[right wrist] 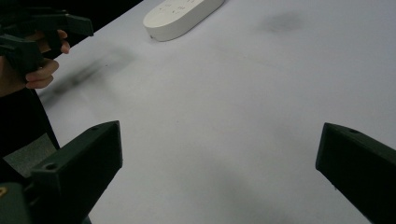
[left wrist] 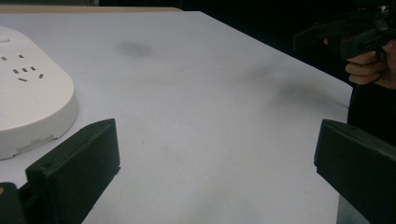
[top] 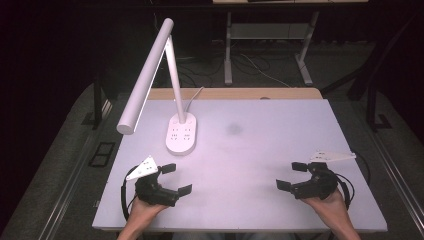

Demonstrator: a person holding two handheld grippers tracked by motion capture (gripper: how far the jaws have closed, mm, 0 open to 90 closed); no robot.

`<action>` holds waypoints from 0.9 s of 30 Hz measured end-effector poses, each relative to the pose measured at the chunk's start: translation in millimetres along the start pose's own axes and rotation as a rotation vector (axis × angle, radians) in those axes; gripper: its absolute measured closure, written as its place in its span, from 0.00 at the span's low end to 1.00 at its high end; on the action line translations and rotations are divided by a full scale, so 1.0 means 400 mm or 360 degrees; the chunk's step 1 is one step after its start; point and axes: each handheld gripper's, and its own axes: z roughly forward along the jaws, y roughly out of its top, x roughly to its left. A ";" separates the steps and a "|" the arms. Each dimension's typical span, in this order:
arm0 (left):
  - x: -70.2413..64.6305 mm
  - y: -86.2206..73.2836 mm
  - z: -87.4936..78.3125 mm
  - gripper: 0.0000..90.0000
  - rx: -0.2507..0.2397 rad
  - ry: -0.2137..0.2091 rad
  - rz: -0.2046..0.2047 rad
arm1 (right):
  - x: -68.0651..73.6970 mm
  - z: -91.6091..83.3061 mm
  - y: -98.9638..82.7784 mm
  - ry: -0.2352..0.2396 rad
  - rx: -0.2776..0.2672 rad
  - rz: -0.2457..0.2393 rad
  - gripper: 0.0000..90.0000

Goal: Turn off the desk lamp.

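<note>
Both wide open, holding nothing: left hand-held gripper [top: 176, 178] at seven o'clock, lamp [top: 181, 134] just beyond; right hand-held gripper [top: 291, 175] at five.

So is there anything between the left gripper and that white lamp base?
No. In the high view, bare table separates the left gripper from the lamp base.

We see a pale tabletop [top: 260, 165] with a faint dark smudge [top: 234, 129] near its middle, towards the far side. Along the far edge runs a strip of light wood [top: 240, 93]. Beyond it, on the grey floor [top: 65, 150], stand the pale metal legs [top: 228, 50] of another table, with loose cables [top: 250, 65] lying between them. We also see a dark rectangular plate [top: 101, 154] set into the floor, just left of the tabletop.
</note>
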 end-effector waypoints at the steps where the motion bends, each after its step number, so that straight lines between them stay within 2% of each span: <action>1: 0.000 0.000 0.000 0.00 0.0002 0.0000 -0.0001 | 0.000 0.001 0.001 0.0005 -0.0003 0.0000 0.01; 9: 0.000 0.000 -0.001 0.00 -0.0002 -0.0001 -0.0003 | 0.005 0.010 0.031 0.0030 0.0016 -0.0018 0.01; 27: -0.002 0.000 -0.003 0.00 -0.0013 -0.0003 -0.0002 | 0.034 0.056 0.139 0.0071 0.0053 -0.0137 0.01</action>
